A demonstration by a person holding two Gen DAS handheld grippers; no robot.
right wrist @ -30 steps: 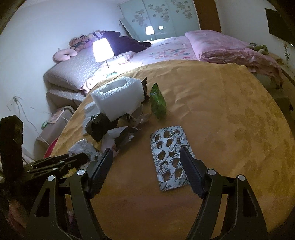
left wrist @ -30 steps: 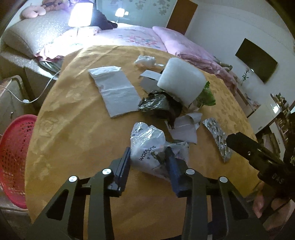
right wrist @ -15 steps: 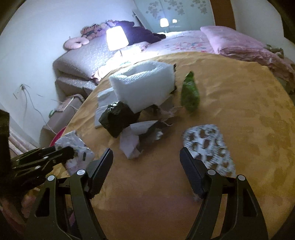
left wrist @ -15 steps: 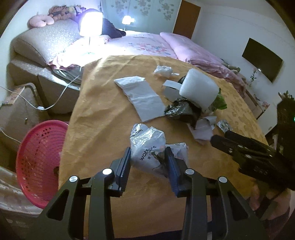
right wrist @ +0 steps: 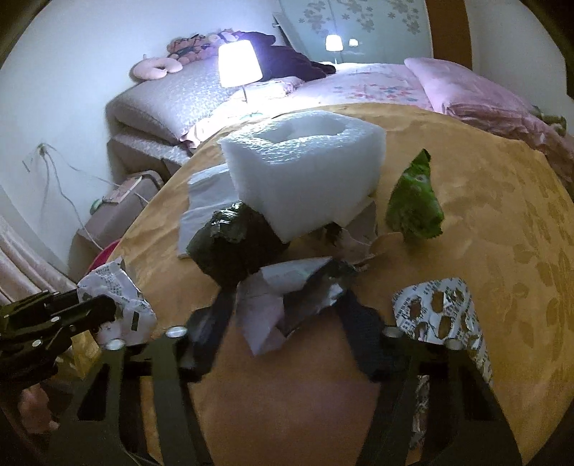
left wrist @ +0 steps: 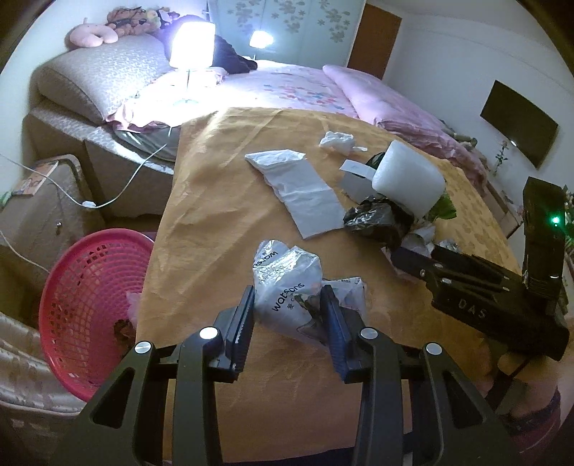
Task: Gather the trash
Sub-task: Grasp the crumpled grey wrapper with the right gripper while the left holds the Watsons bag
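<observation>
Between fingers (left wrist: 239, 322): crinkled plastic bag (left wrist: 287, 286).

The table (left wrist: 201, 200) lies bare along its left edge above the red basket (left wrist: 82, 308). Toward the right edge, foam block (left wrist: 407, 182), black bag (left wrist: 373, 222) and grey sheet (left wrist: 305, 190) crowd the cloth.

Bedroom around you, lit by one lamp

You face a bed (left wrist: 294, 86) with pink bedding and a glowing lamp (left wrist: 190, 50) beside it; a dark screen (left wrist: 518, 123) hangs on the white wall, and floral wardrobe doors (left wrist: 283, 21) stand behind.
</observation>
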